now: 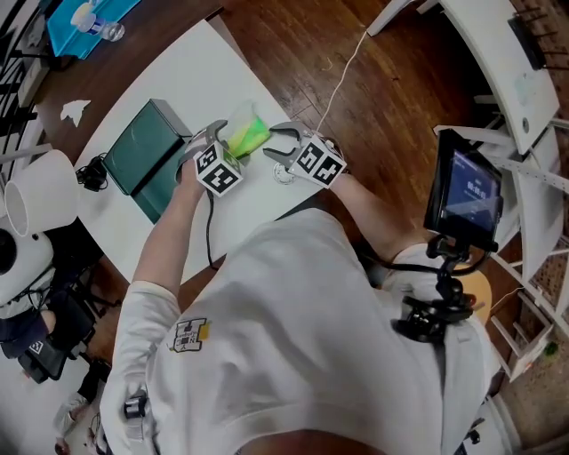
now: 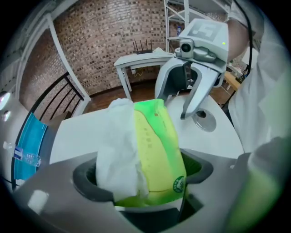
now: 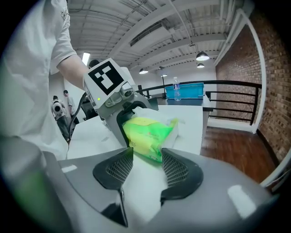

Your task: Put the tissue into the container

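A green tissue pack point(image 1: 246, 135) with a white tissue point(image 2: 119, 145) sticking out of its top is held over the white table point(image 1: 191, 75). My left gripper point(image 1: 233, 142) is shut on the pack point(image 2: 157, 150), which fills the gap between its jaws. My right gripper point(image 1: 277, 145) faces the pack point(image 3: 148, 134) from the other side. It is open with nothing between its pads point(image 3: 120, 168), and the pack lies just beyond its fingertips. The dark green container point(image 1: 147, 155) stands on the table to the left of both grippers.
A small clear round cap point(image 2: 202, 119) lies on the table near the right gripper. A blue tray point(image 1: 84, 22) with a bottle sits at the far left. A white cylinder point(image 1: 40, 191) and a black cable point(image 1: 89, 173) are left of the container. A phone on a stand point(image 1: 467, 191) is at the right.
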